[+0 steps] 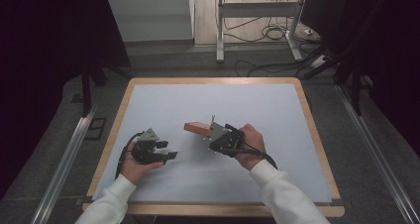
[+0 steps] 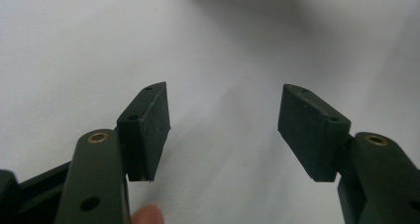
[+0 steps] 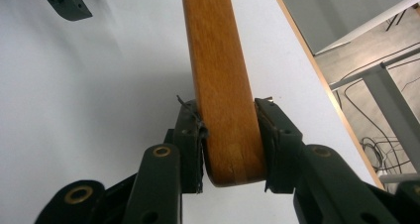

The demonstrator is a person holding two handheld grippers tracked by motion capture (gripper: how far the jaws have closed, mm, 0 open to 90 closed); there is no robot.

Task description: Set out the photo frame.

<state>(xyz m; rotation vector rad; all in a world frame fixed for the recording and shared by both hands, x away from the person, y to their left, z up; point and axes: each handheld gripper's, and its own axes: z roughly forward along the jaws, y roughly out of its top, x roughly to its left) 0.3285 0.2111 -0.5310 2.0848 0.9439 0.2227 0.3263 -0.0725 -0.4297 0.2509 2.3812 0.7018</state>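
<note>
Right gripper view shows a wooden block (image 3: 220, 80) of warm orange-brown colour, long and narrow, with visible grain running along its length and rounded corners at the near end. A faint crack or seam line crosses that near end just above its bottom edge. The block is clamped between the two black jaws of the right gripper (image 3: 229, 140), one pad pressed against each long side, and it runs away from the camera toward the top of the frame. The left-hand pad looks frayed, with a thin thread or wire sticking out at its upper edge.

From the high view, the block (image 1: 195, 128) juts out of the right gripper (image 1: 208, 131) toward the left, near the middle of the white tabletop (image 1: 213, 105); whether it rests on the surface or is held just above it cannot be told. The right hand (image 1: 250, 144) grips the tool from behind, a white sleeve (image 1: 277, 192) trailing back to the near edge.

The left gripper (image 1: 168, 150) sits apart from the block, nearer the left side, held in the left hand (image 1: 134, 165). Its own view shows the jaws spread wide with nothing between the pads (image 2: 307, 127), just white surface beneath and a fingertip (image 2: 147, 215) at the bottom edge.

A wooden border (image 1: 119, 122) frames the tabletop. Beyond the far edge, grey floor (image 1: 198, 60) carries metal legs (image 1: 220, 30) and loose cables (image 1: 272, 33).
</note>
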